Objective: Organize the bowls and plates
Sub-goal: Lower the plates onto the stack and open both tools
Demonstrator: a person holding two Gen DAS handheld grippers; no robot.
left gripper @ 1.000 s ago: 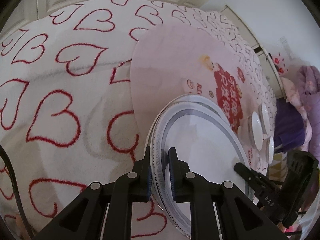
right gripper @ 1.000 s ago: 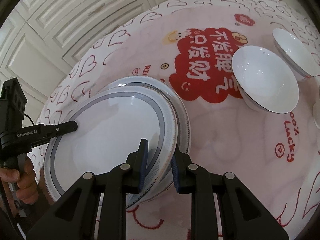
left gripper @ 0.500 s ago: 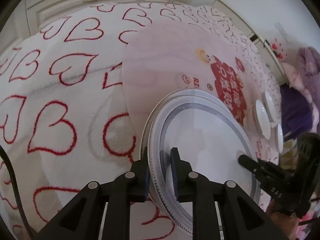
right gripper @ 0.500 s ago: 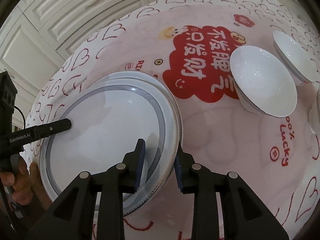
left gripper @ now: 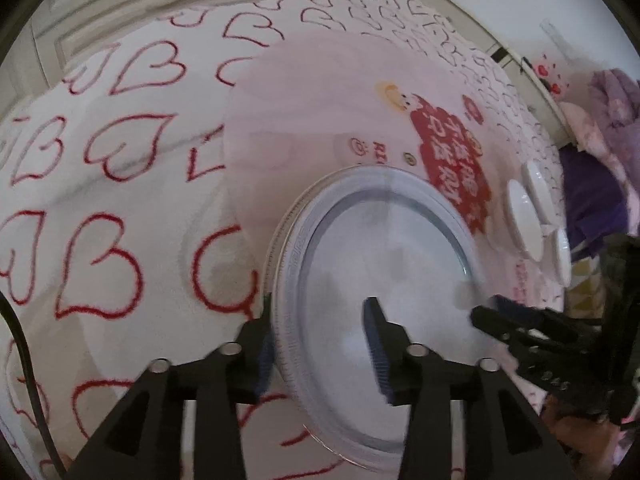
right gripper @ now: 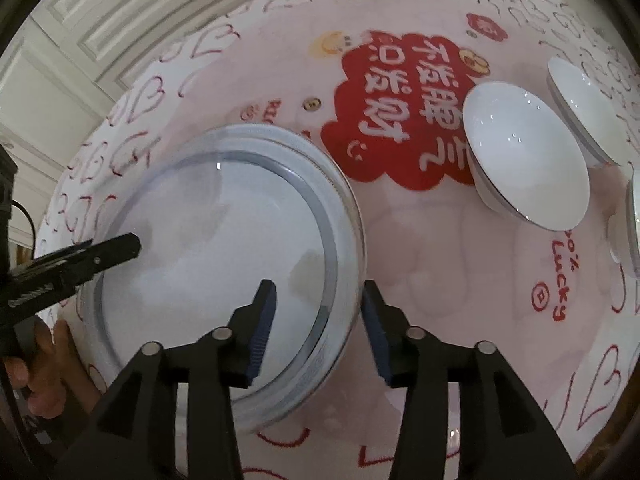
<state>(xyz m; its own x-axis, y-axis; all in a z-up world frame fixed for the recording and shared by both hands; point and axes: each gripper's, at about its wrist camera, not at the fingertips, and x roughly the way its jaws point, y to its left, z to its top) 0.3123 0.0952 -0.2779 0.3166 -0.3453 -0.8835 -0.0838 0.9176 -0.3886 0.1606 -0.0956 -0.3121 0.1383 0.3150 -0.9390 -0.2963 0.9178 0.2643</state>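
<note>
Left gripper [left gripper: 320, 340]: jaws just opened, astride near rim of stacked plates [left gripper: 384, 280], pads clear. Plates resting flat on pink mat [right gripper: 420, 240], left of centre. Right gripper [right gripper: 318, 326]: likewise just opened, straddling opposite rim, not pressing. White bowls [right gripper: 528, 152] farther right, untouched. Judged rigid, glazed, slippery, breakable, moderately heavy stacked; best gripped at rim, opposite sides.

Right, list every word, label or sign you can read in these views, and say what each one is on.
"不发脾气只发财": white characters on the red patch of the pink round mat, inverted in the right wrist view.
"Lucky": red, near the mat's edge; the figure before it is partly hidden.
White lettering on the left gripper's body: too blurred to read.
White lettering on the right gripper's body: too blurred.
</note>
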